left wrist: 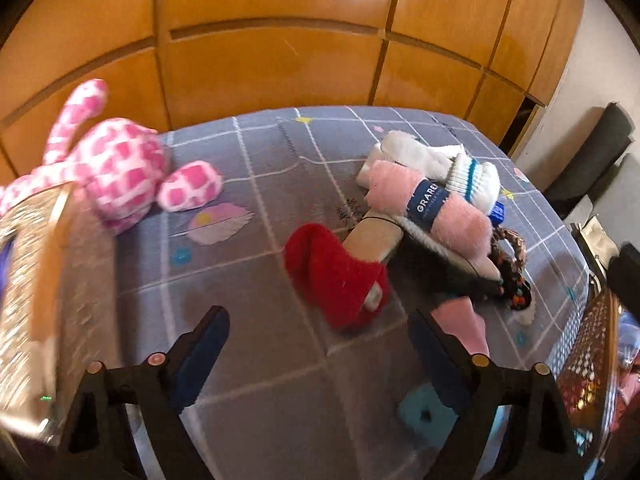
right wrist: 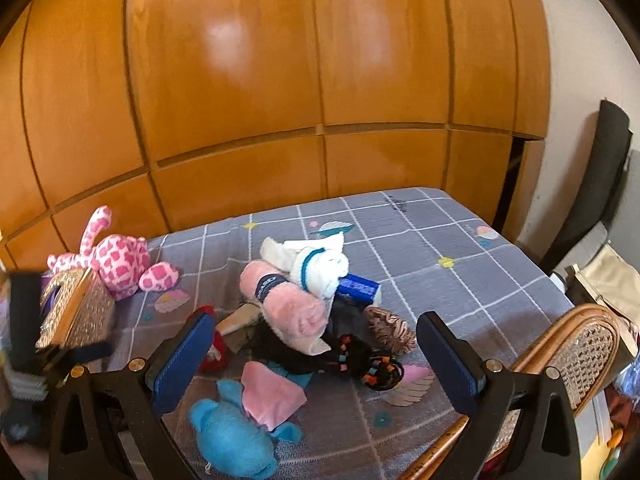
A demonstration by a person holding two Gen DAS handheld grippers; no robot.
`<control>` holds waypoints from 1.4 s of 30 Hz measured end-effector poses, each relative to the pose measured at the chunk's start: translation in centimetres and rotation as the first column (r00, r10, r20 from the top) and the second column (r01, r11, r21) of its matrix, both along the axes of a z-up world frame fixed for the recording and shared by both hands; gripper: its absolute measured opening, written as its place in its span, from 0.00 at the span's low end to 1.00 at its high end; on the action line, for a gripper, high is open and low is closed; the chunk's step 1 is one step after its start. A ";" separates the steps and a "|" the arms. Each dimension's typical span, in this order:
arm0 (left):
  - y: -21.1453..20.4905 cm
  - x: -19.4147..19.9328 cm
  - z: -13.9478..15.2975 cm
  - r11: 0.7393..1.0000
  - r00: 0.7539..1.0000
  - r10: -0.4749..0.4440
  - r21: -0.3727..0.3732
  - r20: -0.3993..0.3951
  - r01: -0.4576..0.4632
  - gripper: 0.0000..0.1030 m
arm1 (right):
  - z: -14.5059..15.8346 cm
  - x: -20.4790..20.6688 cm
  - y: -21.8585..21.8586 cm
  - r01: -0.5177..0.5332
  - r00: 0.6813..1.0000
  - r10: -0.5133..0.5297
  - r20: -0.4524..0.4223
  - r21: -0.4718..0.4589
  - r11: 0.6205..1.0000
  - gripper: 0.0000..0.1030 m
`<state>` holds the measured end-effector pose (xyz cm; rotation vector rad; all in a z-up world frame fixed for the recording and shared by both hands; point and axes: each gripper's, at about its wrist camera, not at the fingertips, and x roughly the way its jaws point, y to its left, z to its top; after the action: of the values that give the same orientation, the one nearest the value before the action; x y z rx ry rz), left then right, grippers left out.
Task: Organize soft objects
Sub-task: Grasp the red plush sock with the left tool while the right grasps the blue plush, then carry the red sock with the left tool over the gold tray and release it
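a: from the left wrist, what's going on?

b: the left gripper (left wrist: 318,344) hangs over the grey checked bedspread (left wrist: 260,380), jaws spread wide and holding nothing. the red fuzzy sock (left wrist: 340,280) lies just ahead of them, likely the next pick. beyond it sits the heap: a pink rolled towel (left wrist: 428,204) lying across white socks (left wrist: 440,164). the pink spotted plush (left wrist: 116,168) lies apart, far left, beside a glittery box (left wrist: 44,280).

a: and the right wrist?

b: the right gripper (right wrist: 314,354) is also spread and empty, hovering above the same pile. a blue plush (right wrist: 232,436) and pink cloth (right wrist: 272,396) lie nearest. a wicker basket (right wrist: 576,344) waits at the right edge, probably for sorting.
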<state>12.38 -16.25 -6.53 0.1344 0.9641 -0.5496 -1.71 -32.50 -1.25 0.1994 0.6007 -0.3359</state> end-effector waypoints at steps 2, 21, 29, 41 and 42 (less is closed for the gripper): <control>-1.1 1.2 -1.0 1.000 0.999 -0.019 0.010 -0.028 0.019 0.75 | -0.5 0.3 0.2 -0.020 1.000 0.020 -0.014 -0.002 1.000 1.00; 1.0 1.7 -1.9 0.992 0.997 -0.043 -0.124 -0.061 0.035 0.33 | -1.9 0.9 0.3 -0.071 0.996 0.072 -0.046 0.030 0.997 0.98; 3.4 2.2 2.2 0.988 1.000 0.000 -0.155 0.006 0.001 0.32 | -3.8 2.2 3.3 -0.260 0.943 0.281 -0.180 0.133 0.956 0.96; 14.0 5.5 10.8 0.962 0.950 0.240 -0.180 0.199 -0.205 0.32 | -10.1 4.3 6.0 -0.211 0.889 0.266 -0.373 0.182 0.960 0.56; 15.6 6.2 11.1 0.953 0.938 0.280 -0.174 0.205 -0.247 0.32 | -10.2 4.1 6.1 -0.215 0.891 0.266 -0.367 0.175 0.961 0.56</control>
<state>18.60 -0.69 4.55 -0.0633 0.7012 -0.3451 2.44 -26.37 -11.42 0.1812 1.0332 -0.0916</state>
